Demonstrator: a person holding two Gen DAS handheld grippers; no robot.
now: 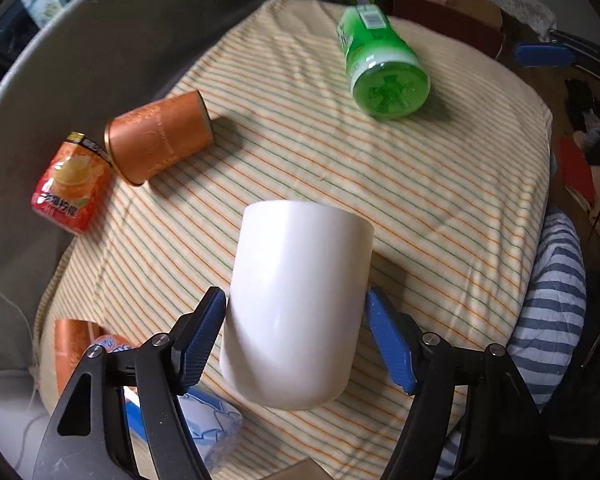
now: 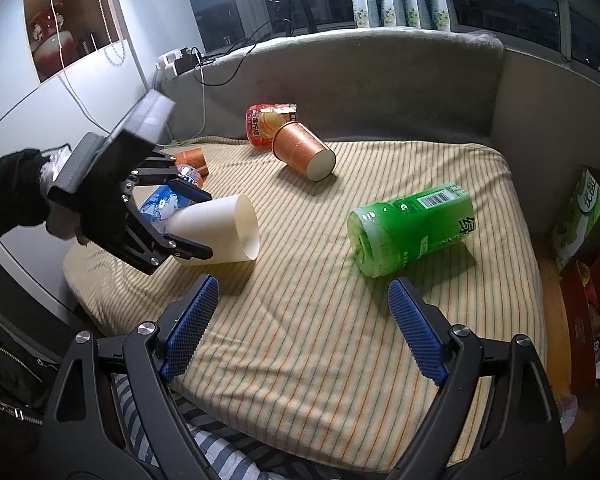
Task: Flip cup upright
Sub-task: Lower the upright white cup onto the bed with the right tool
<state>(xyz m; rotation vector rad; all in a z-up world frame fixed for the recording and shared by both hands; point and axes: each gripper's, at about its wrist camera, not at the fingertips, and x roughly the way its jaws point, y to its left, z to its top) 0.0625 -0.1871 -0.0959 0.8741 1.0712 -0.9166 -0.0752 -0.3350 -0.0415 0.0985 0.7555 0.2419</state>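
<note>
A white cup (image 1: 296, 304) lies on its side, its open mouth pointing away from my left gripper (image 1: 296, 308). The blue pads (image 1: 204, 336) sit at both sides of the cup near its base; the left pad touches it, and a thin gap shows at the right pad. In the right wrist view the cup (image 2: 216, 236) is between the left gripper's fingers (image 2: 188, 248), low over the striped cushion (image 2: 340, 340). My right gripper (image 2: 304, 328) is open and empty above the cushion's near part.
A green bottle (image 2: 412, 228) lies on its side at the right. An orange cup (image 2: 302, 150) and a red packet (image 2: 264, 122) lie at the back. A blue-white bottle (image 2: 160, 202) and another orange cup (image 2: 192, 158) lie at the left. A grey sofa back (image 2: 380, 80) surrounds the cushion.
</note>
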